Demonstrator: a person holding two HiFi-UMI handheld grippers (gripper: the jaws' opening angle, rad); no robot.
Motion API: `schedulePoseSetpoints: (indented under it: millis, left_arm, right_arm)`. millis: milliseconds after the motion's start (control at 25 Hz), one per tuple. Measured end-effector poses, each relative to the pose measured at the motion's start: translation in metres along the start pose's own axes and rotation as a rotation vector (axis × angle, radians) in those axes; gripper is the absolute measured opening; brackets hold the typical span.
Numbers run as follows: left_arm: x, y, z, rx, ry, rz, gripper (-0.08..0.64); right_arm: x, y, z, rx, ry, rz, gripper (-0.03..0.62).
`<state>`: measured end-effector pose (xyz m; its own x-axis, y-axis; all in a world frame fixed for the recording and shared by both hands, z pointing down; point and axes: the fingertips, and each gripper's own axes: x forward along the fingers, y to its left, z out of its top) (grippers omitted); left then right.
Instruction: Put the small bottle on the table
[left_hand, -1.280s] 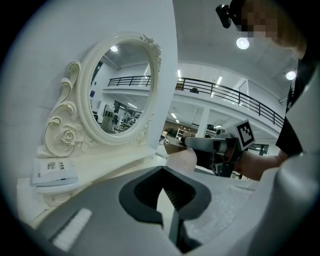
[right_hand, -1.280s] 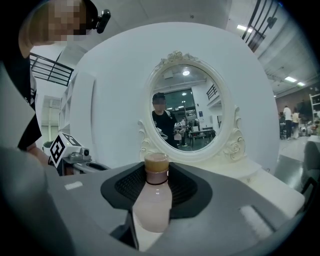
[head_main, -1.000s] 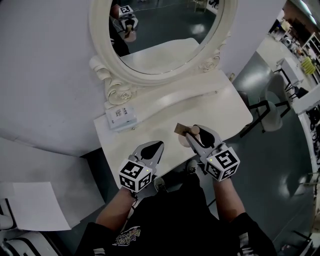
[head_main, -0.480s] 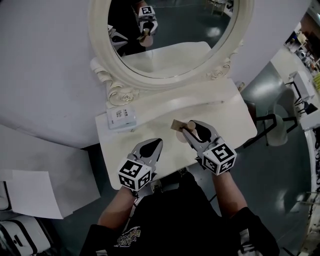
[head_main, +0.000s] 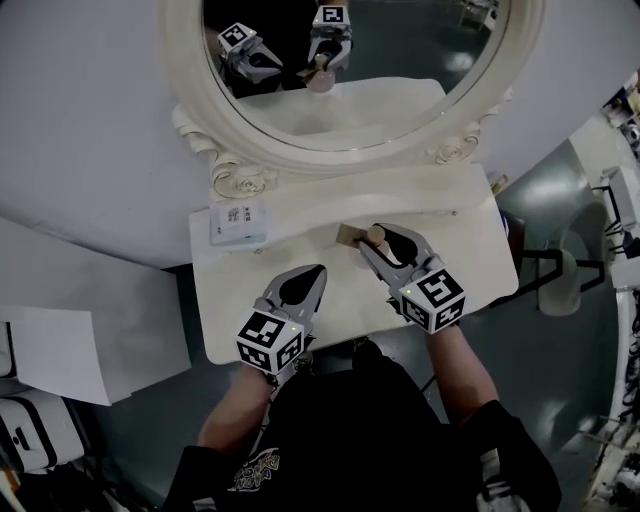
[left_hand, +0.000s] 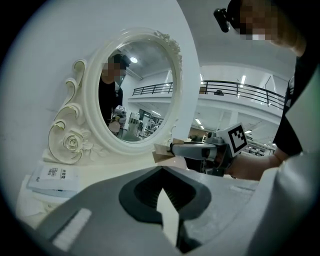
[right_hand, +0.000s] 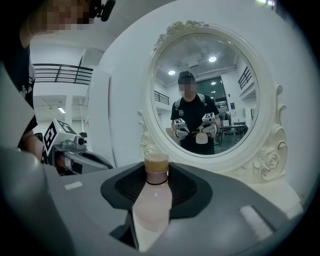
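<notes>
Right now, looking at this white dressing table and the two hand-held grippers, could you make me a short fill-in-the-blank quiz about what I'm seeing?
1. The right gripper grips a small pale pink ___ with a tan cap.
2. The left gripper, jaws together, holds ___.
3. Both grippers are reflected in the oval, cream-framed ___.
4. A flat white printed box lies on the white ___.

Missing words: bottle; nothing; mirror; table.
</notes>
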<state>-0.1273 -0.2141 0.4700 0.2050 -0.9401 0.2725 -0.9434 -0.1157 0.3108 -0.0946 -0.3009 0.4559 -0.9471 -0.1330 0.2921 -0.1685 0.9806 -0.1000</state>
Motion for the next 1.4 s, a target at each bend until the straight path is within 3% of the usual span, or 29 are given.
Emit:
schedulePoseSetpoints:
  millis: [680,1400]
  left_arm:
    - [0.044,0.015,-0.004,-0.062,-0.049,0.176,0.002]
    - [0.034,0.007,-0.019,-0.091,-0.066,0.274,0.002]
  right_arm:
    - [0.058,-0.051,-0.024,-0.065,0.046,0.182,0.167]
    - [0.124,-0.078,-0.049,-0.113,0.085,0.257,0.167]
